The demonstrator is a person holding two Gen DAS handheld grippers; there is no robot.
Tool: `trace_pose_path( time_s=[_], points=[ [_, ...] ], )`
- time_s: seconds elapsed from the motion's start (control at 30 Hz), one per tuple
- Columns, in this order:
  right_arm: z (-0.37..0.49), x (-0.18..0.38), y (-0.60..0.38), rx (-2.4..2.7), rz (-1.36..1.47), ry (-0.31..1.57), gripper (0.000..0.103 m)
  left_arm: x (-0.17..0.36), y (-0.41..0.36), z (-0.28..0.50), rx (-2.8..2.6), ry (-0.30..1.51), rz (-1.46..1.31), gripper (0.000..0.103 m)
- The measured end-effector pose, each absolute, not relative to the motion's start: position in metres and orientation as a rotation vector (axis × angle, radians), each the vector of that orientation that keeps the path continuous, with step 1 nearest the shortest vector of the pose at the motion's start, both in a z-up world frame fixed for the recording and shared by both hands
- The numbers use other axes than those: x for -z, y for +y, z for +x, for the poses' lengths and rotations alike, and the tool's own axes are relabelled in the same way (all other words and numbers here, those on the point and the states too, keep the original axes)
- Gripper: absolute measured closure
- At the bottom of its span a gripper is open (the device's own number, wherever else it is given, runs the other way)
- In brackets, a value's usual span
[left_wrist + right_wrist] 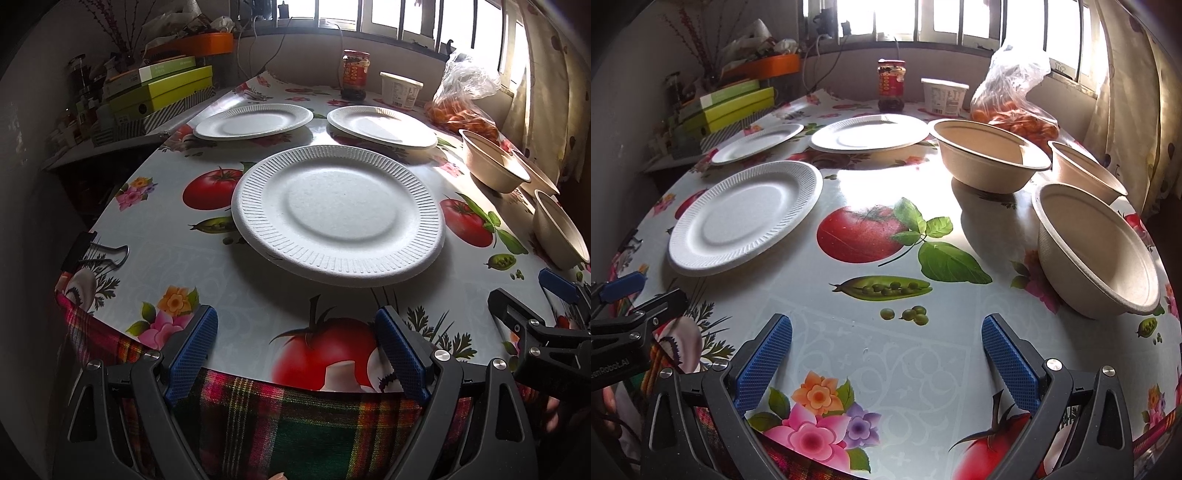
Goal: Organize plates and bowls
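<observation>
Three white plates laid out singly on the surface, none overlapping: nearest plate just ahead of the left hand-held gripper, far left plate and far right plate side by side behind it, near the window end. Three tan bowls grouped on the right side: nearest bowl tipped toward the camera with its rim leaning on the cloth, middle bowl upright, third bowl behind, probably touching its neighbour, though glare blurs the edge. Spread apart like this, likely so each piece can be picked up alone and stacked with its kind.

Left hand-held gripper spread wide and empty at the near edge, lined up with the nearest plate. Right hand-held gripper likewise spread and empty, low over the printed cloth, nearest bowl off to its right. Nothing stacked yet. Jar, tub and bag of oranges parked at the far end, clear of the work
</observation>
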State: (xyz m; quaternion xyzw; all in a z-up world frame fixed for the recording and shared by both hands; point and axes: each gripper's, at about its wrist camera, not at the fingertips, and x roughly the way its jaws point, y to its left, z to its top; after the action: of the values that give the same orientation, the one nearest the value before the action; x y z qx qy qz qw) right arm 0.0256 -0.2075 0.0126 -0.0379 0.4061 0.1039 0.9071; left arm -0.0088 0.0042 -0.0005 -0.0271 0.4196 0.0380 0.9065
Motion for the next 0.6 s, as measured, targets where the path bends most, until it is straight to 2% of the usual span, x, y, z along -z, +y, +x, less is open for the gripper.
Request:
trace_pose_path(
  time_s=[0.6],
  points=[
    [0.0269,-0.0126,-0.2059,-0.229,-0.080,0.817,0.000,0.0006,0.0039,-0.0020,-0.082,0.873,-0.053,0.015]
  ],
)
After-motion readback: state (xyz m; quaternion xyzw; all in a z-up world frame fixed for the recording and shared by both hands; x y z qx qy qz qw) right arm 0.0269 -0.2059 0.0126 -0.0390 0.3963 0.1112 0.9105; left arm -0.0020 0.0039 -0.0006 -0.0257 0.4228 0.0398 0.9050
